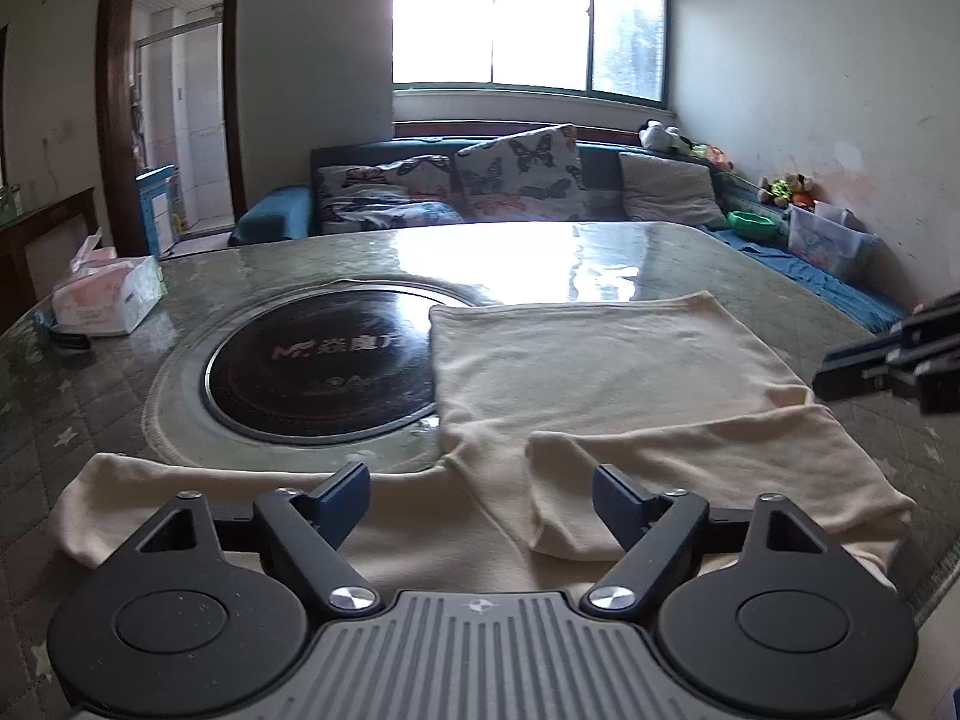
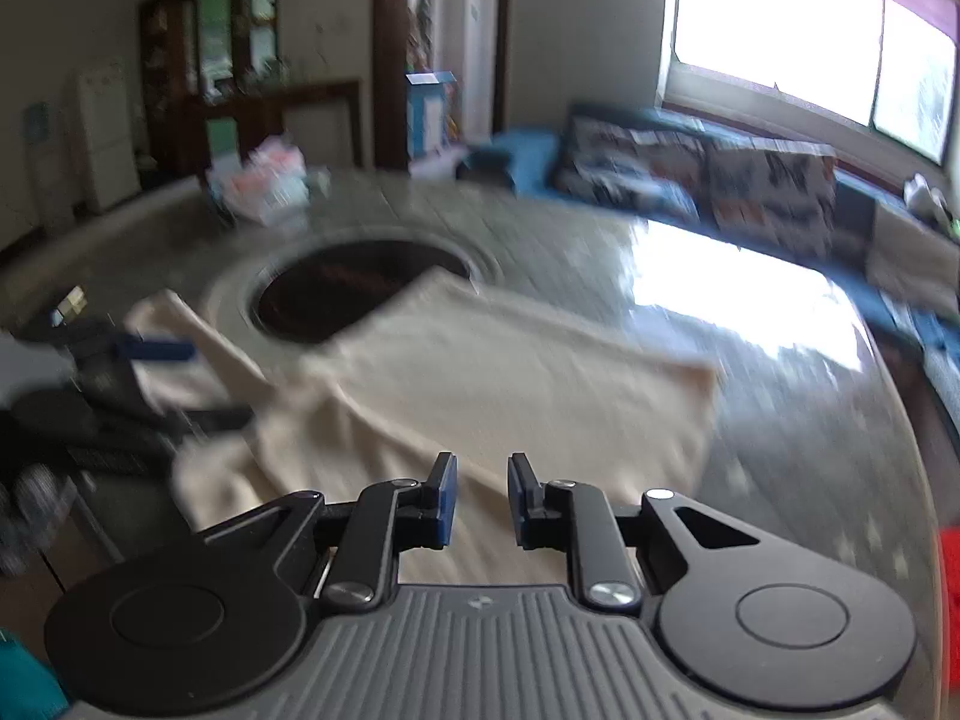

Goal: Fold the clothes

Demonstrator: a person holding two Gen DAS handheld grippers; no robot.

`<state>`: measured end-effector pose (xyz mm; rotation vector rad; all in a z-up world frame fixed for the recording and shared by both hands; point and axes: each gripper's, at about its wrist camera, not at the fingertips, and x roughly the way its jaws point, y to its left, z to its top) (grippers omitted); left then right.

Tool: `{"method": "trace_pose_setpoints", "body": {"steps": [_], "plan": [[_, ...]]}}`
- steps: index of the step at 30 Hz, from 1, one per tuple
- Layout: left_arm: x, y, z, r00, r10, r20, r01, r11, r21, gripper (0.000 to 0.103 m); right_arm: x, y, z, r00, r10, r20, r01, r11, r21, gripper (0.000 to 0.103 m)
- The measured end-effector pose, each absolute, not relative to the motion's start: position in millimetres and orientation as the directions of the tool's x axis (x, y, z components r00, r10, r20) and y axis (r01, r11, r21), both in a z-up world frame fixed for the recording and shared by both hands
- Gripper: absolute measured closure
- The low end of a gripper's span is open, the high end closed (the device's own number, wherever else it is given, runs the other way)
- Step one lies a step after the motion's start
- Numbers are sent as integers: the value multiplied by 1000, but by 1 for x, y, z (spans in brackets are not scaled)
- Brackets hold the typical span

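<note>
A cream fabric garment [image 1: 600, 372] lies flat on the round marble-patterned desk [image 1: 540, 252], its left edge overlapping the black round cooktop [image 1: 318, 360] set in the desk's middle. A folded sleeve [image 1: 690, 480] rests on the garment's near part. A tissue pack [image 1: 105, 294] sits at the desk's far left. Behind the desk stands a blue sofa [image 1: 276, 216] with butterfly-print cushions [image 1: 516, 171].

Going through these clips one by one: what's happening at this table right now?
A person is folding a cream garment spread on a round glass-topped table, with tongs in each hand. The left tongs hover wide open over the near edge with one sleeve folded across. The right tongs stand slightly apart over the cloth, gripping nothing. No cloth is held by either.
</note>
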<state>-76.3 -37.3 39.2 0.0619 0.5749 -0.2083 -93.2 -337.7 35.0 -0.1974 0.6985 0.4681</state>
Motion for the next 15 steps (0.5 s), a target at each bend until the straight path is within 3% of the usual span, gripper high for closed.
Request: {"method": "trace_pose_setpoints", "body": {"steps": [7, 15], "plan": [[-69, -59, 34, 812, -195, -550, 248, 969, 22, 53, -98, -379, -14, 621, 279, -733, -398, 917, 12, 85], [-64, -73, 33, 799, -250, -547, 306, 952, 13, 54, -91, -380, -2, 659, 310, -685, -418, 908, 8, 79]]}}
